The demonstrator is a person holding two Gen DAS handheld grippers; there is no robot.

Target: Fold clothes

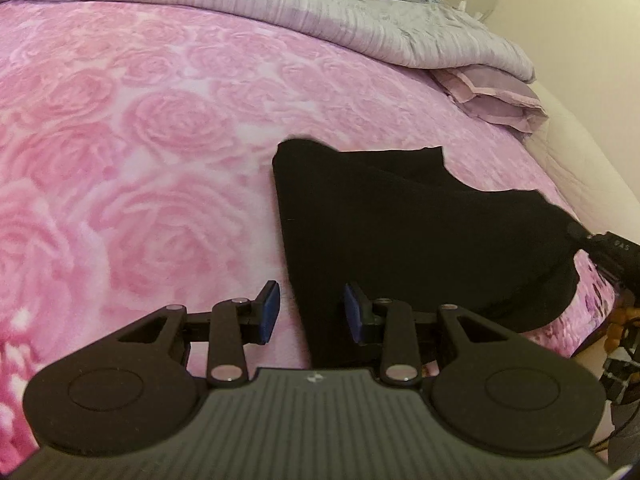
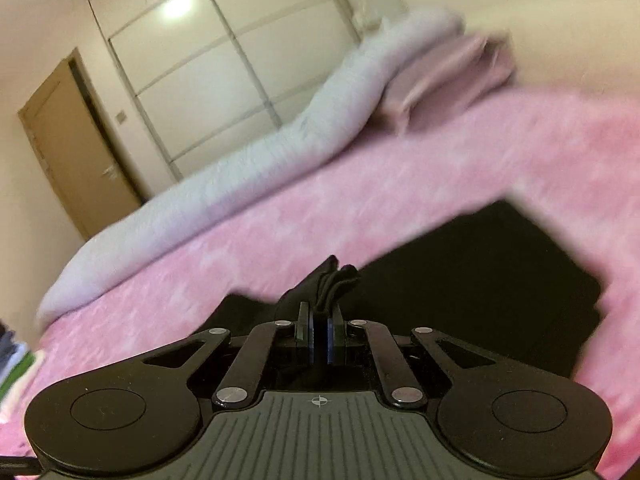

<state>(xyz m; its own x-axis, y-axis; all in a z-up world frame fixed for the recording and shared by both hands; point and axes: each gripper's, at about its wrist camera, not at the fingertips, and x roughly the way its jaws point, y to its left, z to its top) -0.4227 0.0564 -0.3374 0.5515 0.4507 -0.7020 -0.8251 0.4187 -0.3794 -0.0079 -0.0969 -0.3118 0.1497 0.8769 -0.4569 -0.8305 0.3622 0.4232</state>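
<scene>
A black garment [image 1: 400, 224] lies partly folded on the pink rose-patterned bed cover [image 1: 140, 140]. My left gripper [image 1: 312, 312] is open, with its fingers either side of the garment's near left edge, holding nothing. My right gripper [image 2: 319, 334] is shut on a bunched corner of the black garment [image 2: 480, 280] and lifts it off the bed cover [image 2: 400, 184]. The right gripper also shows at the right edge of the left wrist view [image 1: 580, 236], gripping the garment's right corner. The right wrist view is blurred.
A rolled grey duvet [image 1: 280, 12] lies along the far side of the bed, with a folded lilac pillowcase [image 1: 496, 96] beside it. In the right wrist view there are a white wardrobe [image 2: 224, 60], a brown door [image 2: 76, 144] and stacked clothes [image 2: 16, 364] at the left edge.
</scene>
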